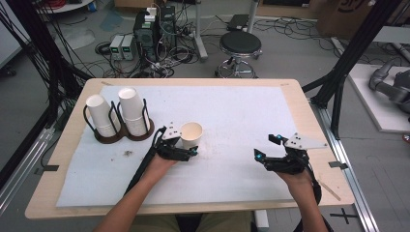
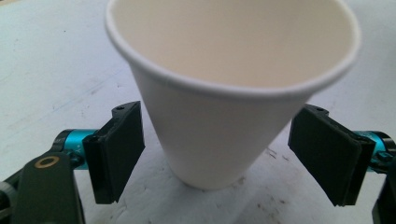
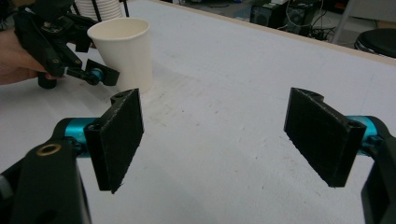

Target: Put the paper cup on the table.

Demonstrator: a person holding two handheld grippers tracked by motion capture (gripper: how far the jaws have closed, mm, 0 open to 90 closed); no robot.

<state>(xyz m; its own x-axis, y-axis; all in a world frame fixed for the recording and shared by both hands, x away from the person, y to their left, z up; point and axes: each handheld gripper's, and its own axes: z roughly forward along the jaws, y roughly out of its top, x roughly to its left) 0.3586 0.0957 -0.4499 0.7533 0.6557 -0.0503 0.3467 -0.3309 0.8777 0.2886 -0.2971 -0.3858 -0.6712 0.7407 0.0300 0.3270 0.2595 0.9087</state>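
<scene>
Left gripper (image 2: pixel 215 154): jaws spread wide, one on each side of the paper cup (image 2: pixel 224 93), pads clear of its wall, gripping nothing. Cup upright on the white mat (image 1: pixel 241 111), long axis vertical, mouth up, base on the mat, left of centre, nearer the left edge than the right. Right gripper (image 3: pixel 212 135): open, empty, low near the front right corner.

Both grippers are black, the left gripper (image 1: pixel 188 145) and right gripper (image 1: pixel 267 147) each topped by a grey three-cornered plate; flat black pads (image 3: pixel 116 135) sit on turquoise mounts with a brass-ringed screw, a black cable trails, forearms seemingly bare
</scene>
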